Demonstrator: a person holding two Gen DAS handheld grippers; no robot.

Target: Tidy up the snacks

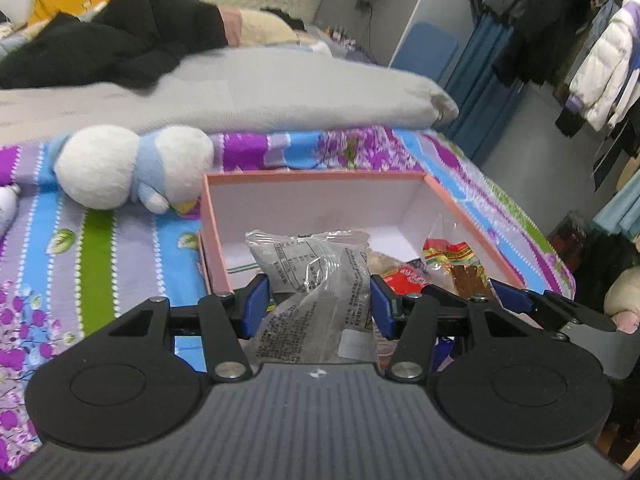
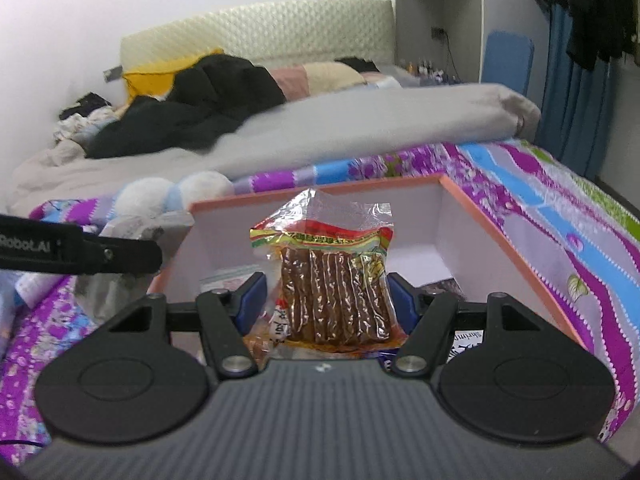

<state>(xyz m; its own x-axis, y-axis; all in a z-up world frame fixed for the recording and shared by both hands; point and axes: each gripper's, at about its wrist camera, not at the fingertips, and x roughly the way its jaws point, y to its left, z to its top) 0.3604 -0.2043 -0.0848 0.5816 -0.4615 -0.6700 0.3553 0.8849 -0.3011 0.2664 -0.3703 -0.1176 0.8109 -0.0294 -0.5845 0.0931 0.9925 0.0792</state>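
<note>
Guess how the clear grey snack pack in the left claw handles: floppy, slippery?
Likely floppy: the snack pack creases between the left claw pads. Probably slippery, since its film is glossy. Seems light; its top stands unsupported over the box.

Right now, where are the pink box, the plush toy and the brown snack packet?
pink box (image 1: 316,178): left wrist view, far rim.
plush toy (image 1: 96,168): left wrist view, white rounded body.
brown snack packet (image 2: 336,296): right wrist view, brown sticks in the middle.
</note>
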